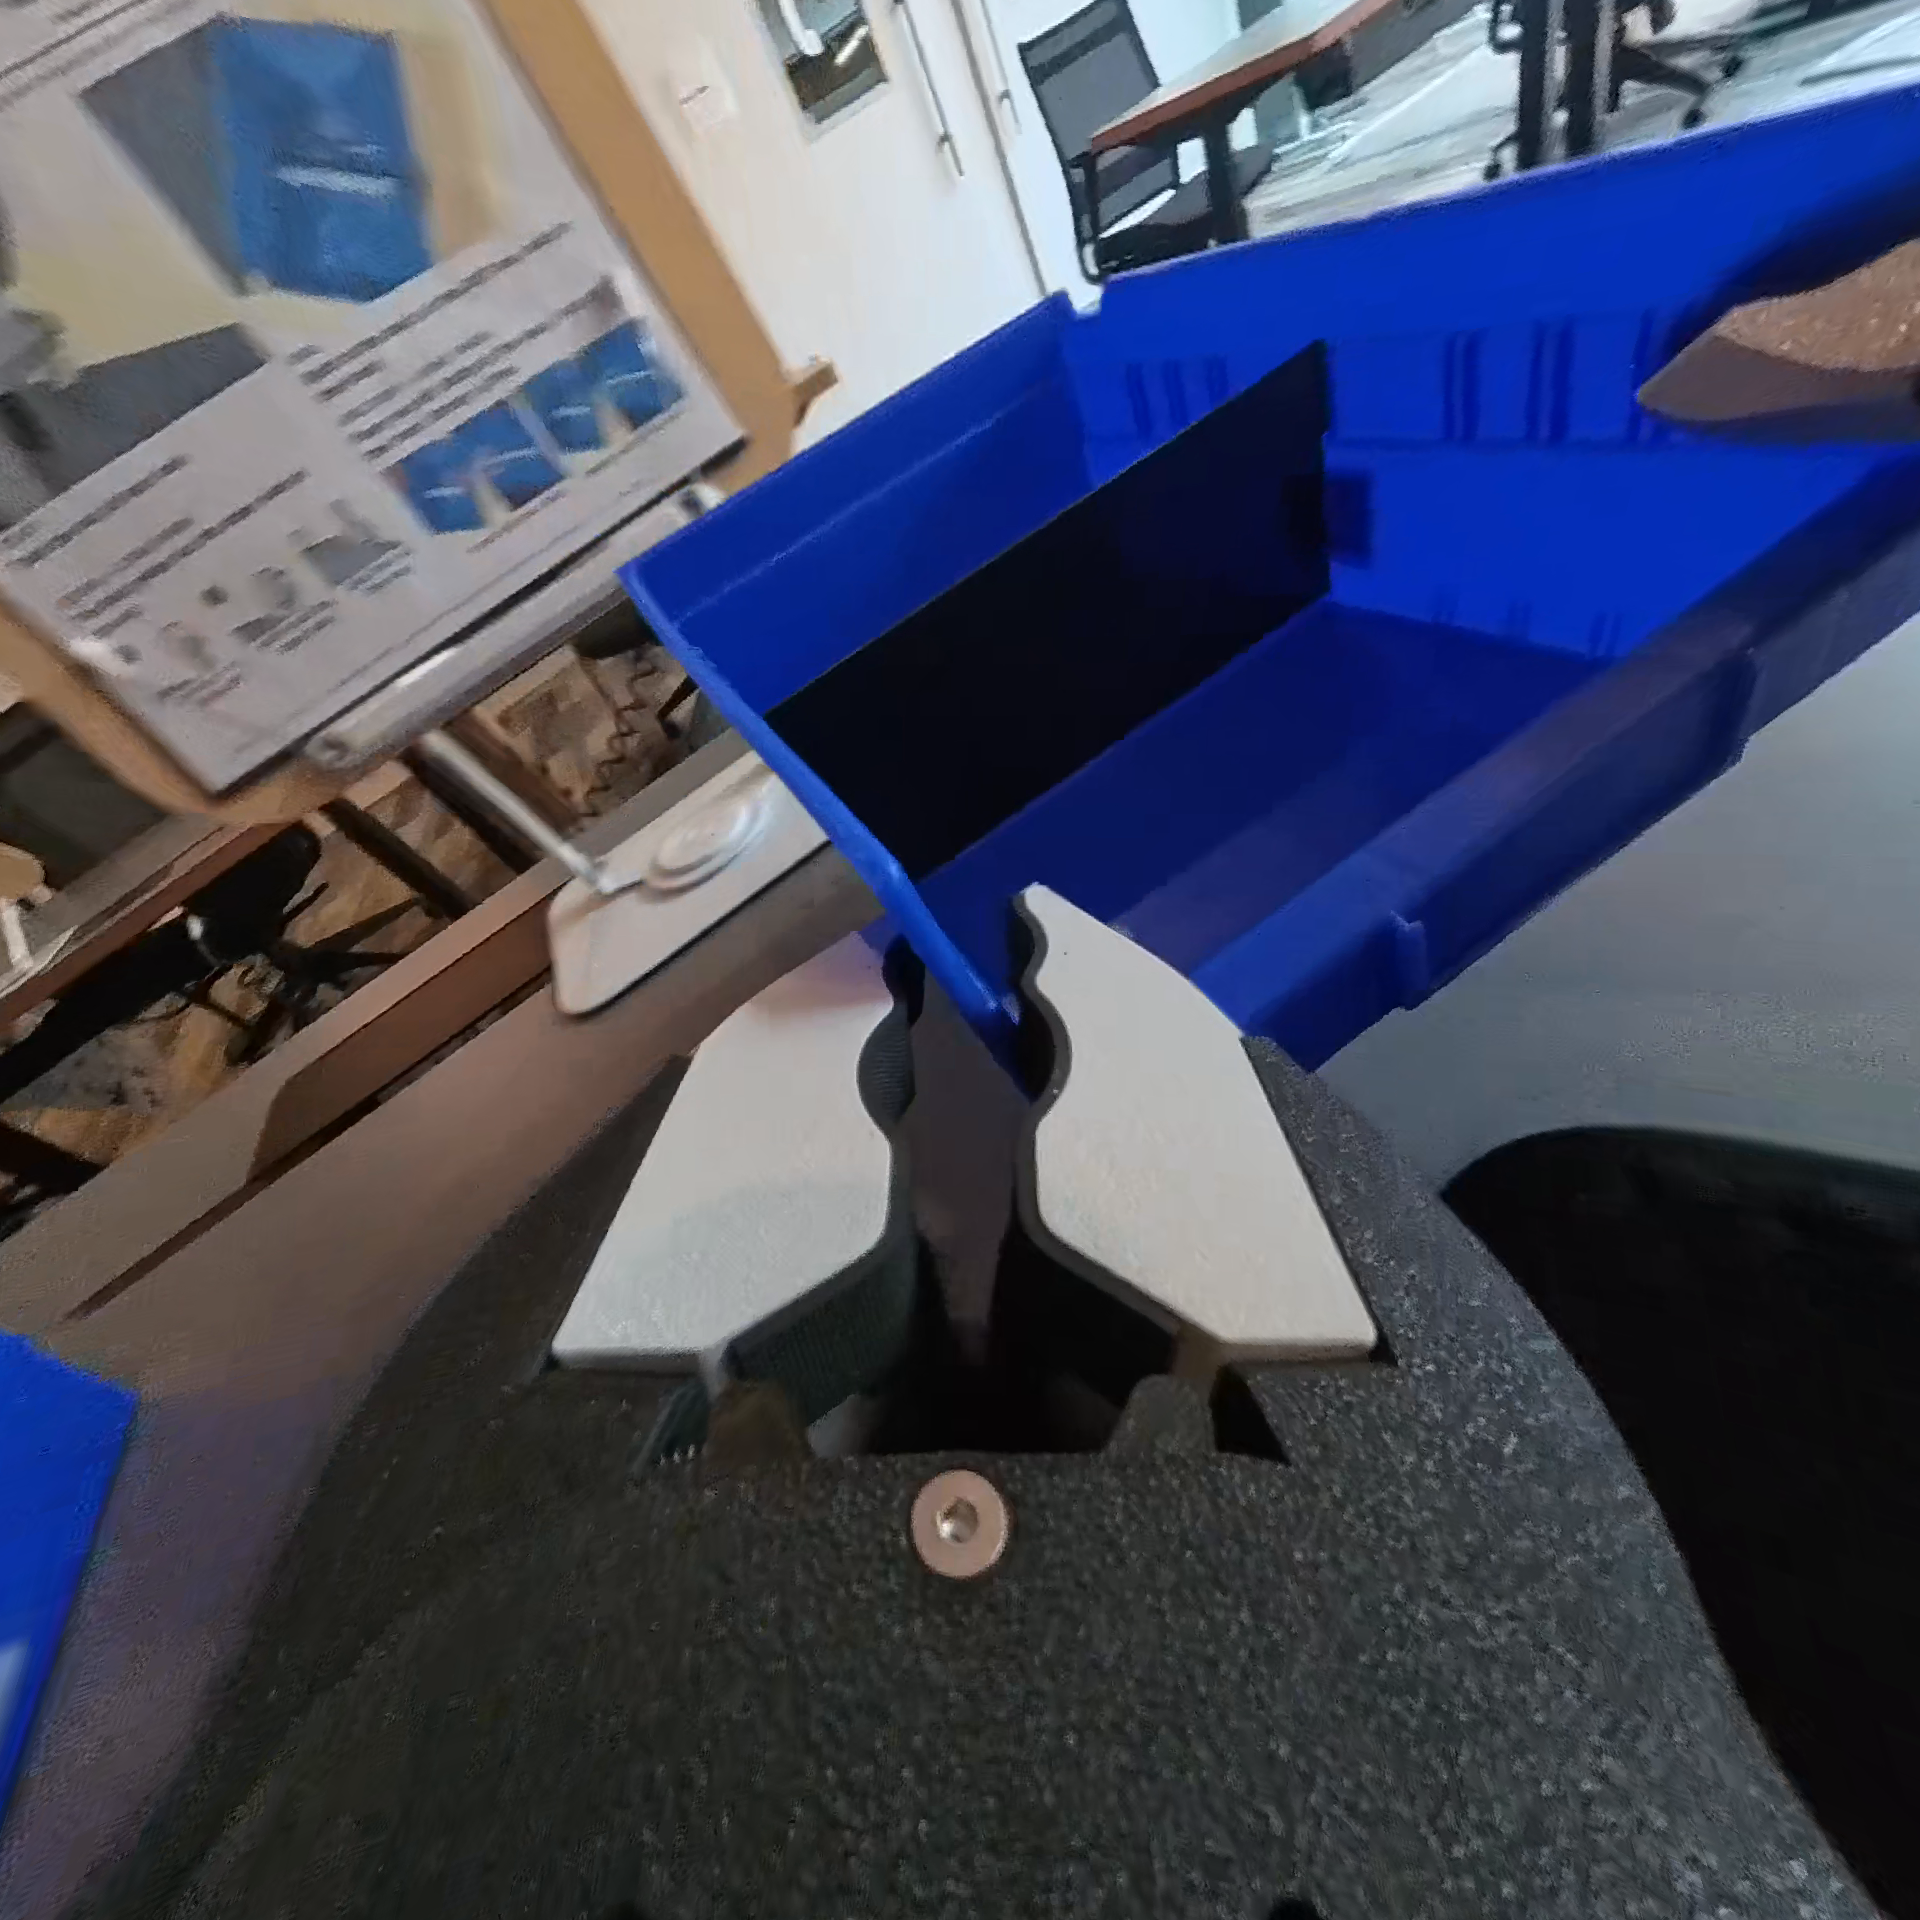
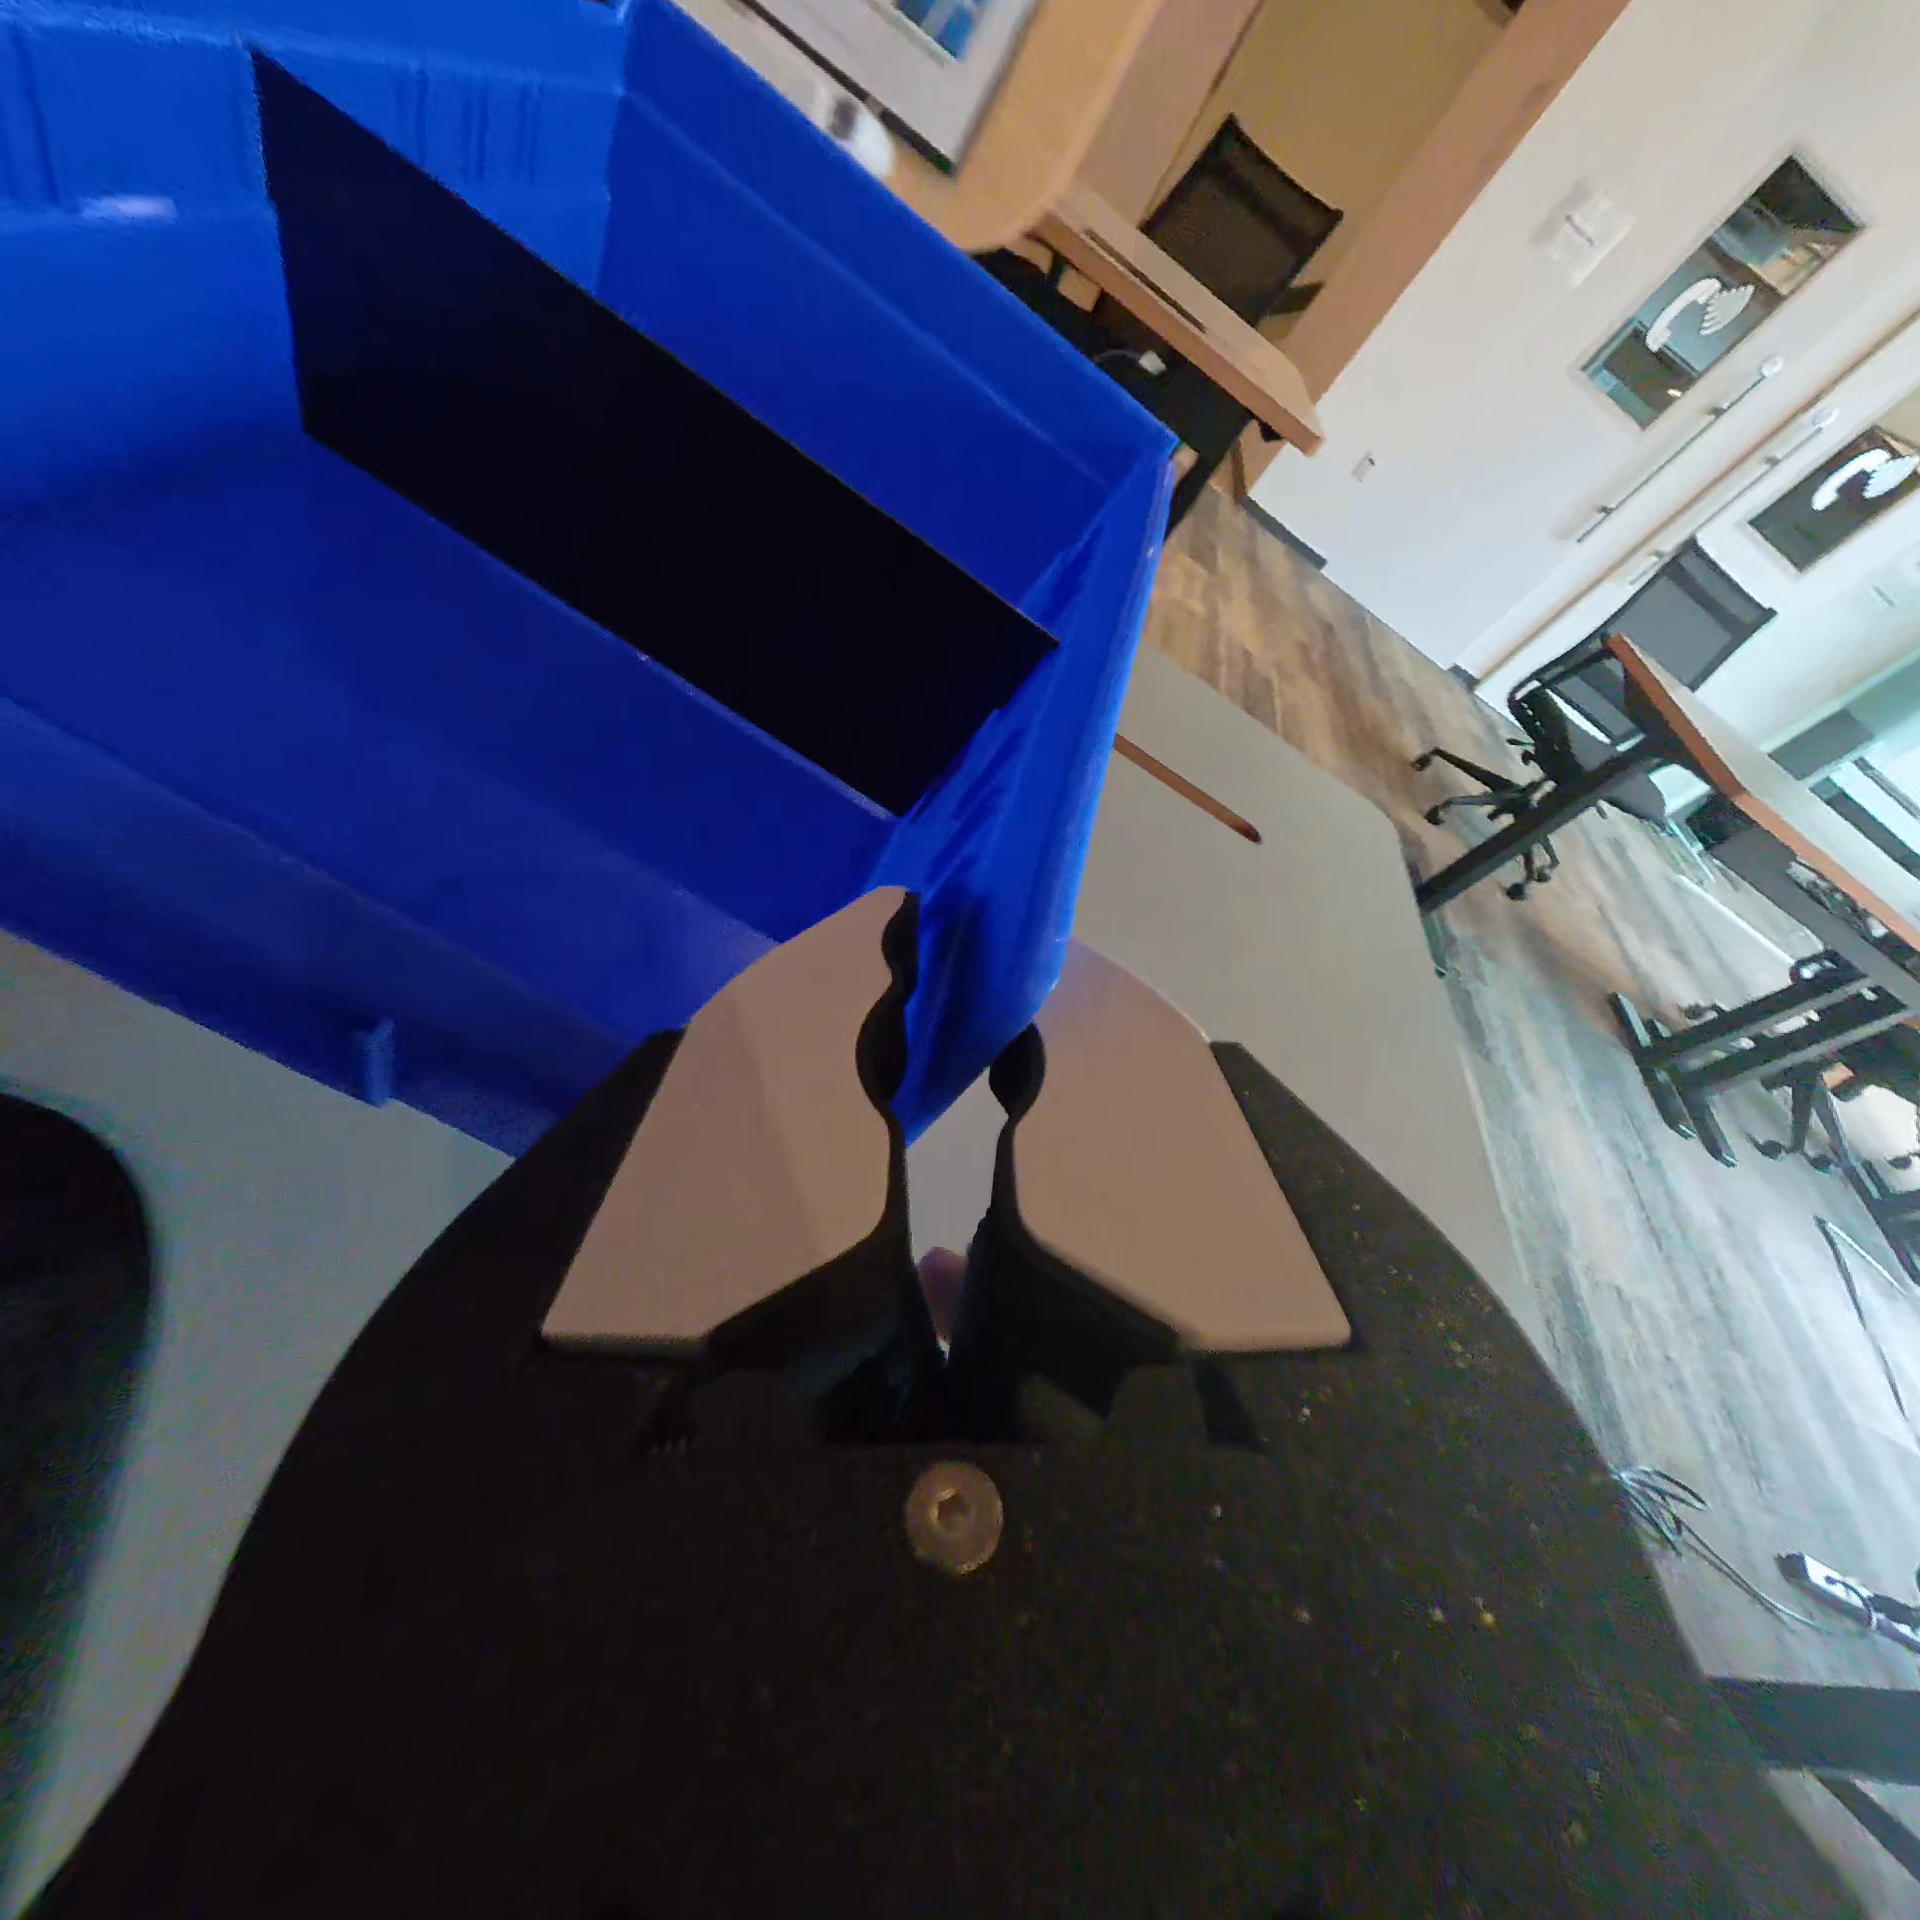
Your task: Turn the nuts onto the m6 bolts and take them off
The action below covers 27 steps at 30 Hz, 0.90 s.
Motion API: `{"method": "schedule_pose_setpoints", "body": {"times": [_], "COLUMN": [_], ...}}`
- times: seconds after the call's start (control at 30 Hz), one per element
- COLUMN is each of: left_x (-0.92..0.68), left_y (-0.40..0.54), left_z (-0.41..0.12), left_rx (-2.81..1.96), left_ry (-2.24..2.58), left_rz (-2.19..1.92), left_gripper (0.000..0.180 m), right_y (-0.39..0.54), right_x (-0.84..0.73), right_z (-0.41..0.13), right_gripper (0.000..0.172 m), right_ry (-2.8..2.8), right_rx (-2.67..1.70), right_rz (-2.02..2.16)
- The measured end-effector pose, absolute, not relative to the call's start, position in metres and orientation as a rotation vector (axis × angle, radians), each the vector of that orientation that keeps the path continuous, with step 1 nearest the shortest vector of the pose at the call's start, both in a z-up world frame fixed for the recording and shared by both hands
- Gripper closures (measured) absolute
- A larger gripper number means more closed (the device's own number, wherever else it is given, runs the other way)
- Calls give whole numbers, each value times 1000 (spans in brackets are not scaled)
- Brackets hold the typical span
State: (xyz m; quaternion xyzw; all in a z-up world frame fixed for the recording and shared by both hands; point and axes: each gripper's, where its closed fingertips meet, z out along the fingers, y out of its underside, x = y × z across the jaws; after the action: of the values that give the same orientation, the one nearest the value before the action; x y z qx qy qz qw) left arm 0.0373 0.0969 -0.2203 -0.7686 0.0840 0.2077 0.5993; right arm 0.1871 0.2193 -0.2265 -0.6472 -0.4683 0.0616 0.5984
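Bin (image 1: 1195,727), blue plastic, tilted above grey table (image 1: 1714,935) | left gripper (image 1: 971,997) and right gripper (image 2: 961,997) each clamp narrow on an opposite end wall | likely light, stiff, slick; rims suit gripping | nuts, bolts unseen.

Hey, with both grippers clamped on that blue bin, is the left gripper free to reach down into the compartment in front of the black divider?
Probably not as things stand. The left gripper is shut on the blue bin's end wall, and the right gripper pinches the opposite wall. The compartment before the black divider looks open, but reaching in means letting go first.
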Motion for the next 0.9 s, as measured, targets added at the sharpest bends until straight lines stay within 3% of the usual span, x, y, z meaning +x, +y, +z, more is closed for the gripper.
{"method": "schedule_pose_setpoints", "body": {"times": [0.4, 0.9], "left_x": [145, 191], "left_y": [189, 225], "left_z": [-264, -283], "left_rx": [-1851, -1881], "left_ry": [454, 519], "left_rz": [445, 406], "left_gripper": [160, 157], "right_y": [302, 340], "right_x": [299, 343], "right_z": [-260, -278], "right_gripper": [165, 163], "right_ry": [-959, -951], "right_rx": [-1587, -1612], "right_rz": [112, 121]}}
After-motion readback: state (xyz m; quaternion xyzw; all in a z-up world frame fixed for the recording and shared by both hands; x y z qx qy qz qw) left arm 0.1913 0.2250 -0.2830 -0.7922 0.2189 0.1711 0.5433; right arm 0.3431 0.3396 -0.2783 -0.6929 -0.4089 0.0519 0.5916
